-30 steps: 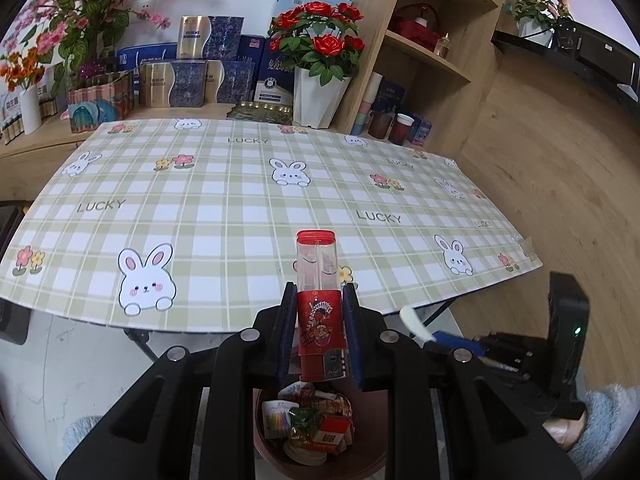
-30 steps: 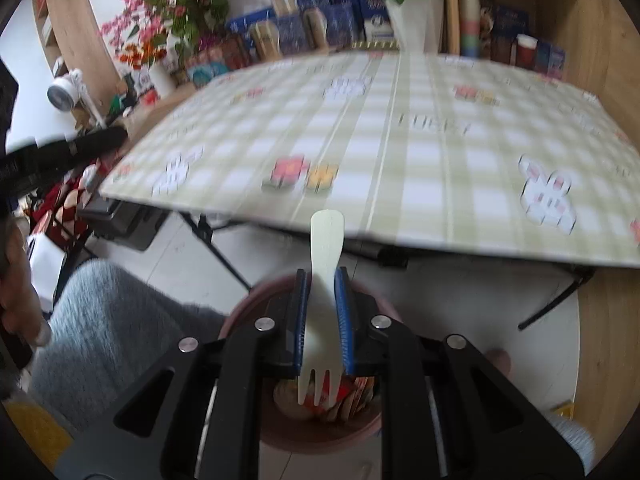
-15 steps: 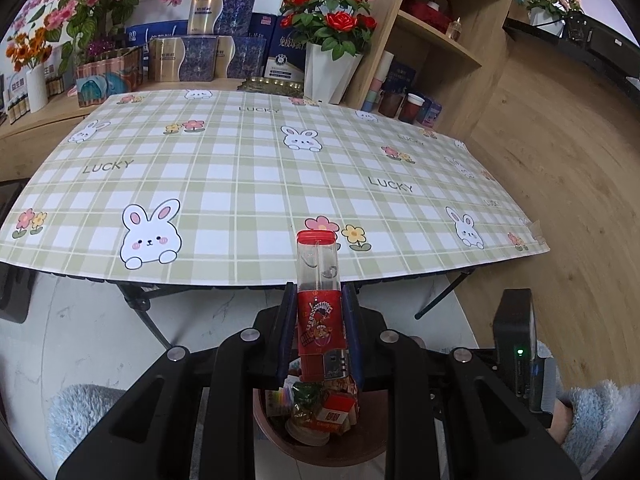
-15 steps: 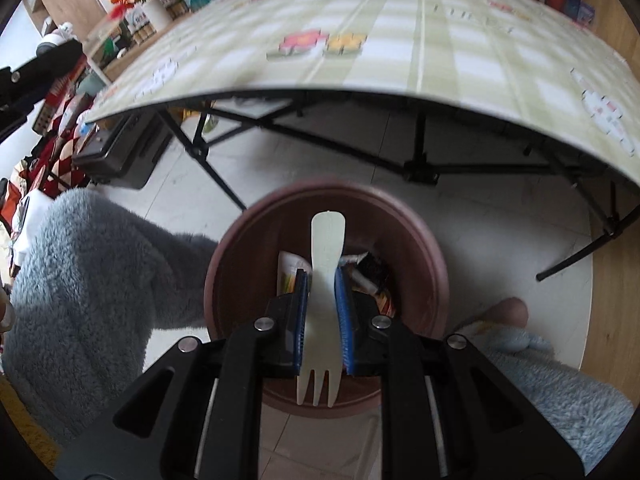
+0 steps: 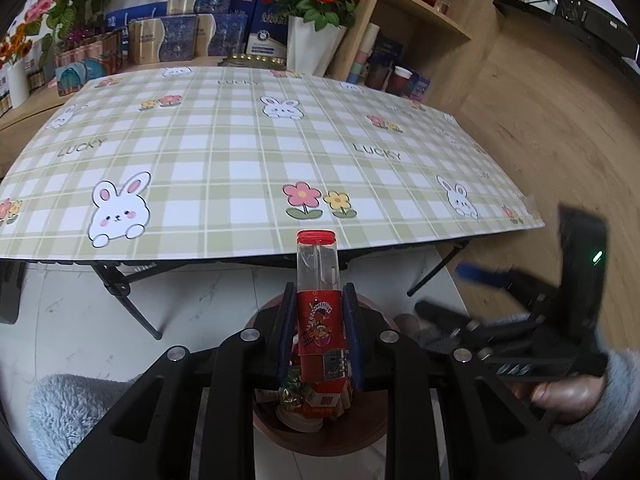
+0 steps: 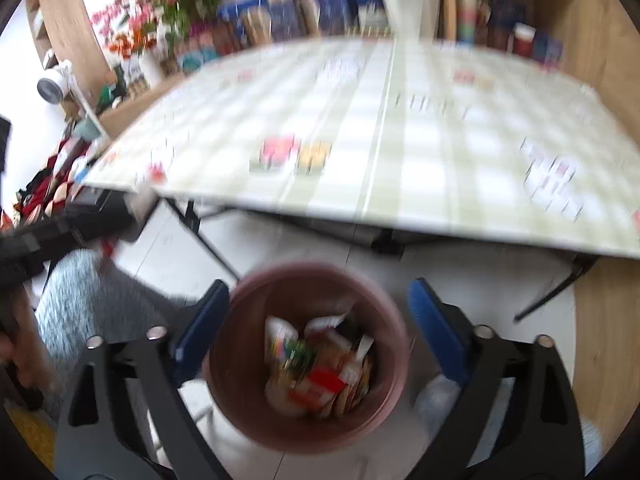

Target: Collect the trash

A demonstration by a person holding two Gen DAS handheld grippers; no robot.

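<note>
left gripper (image 5: 318, 334): fingers pinching the red-capped bottle (image 5: 318, 304) right above the bin (image 6: 308, 354)
right gripper (image 6: 316, 330): fingers spread wide over the bin (blurry)
tabletop (image 5: 240, 152): just beyond the bin

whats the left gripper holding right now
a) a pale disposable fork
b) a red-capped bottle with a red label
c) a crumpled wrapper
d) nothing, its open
b: in the left wrist view the left gripper has its fingers closed on the red-capped bottle, held above the brown bin of trash.
</note>
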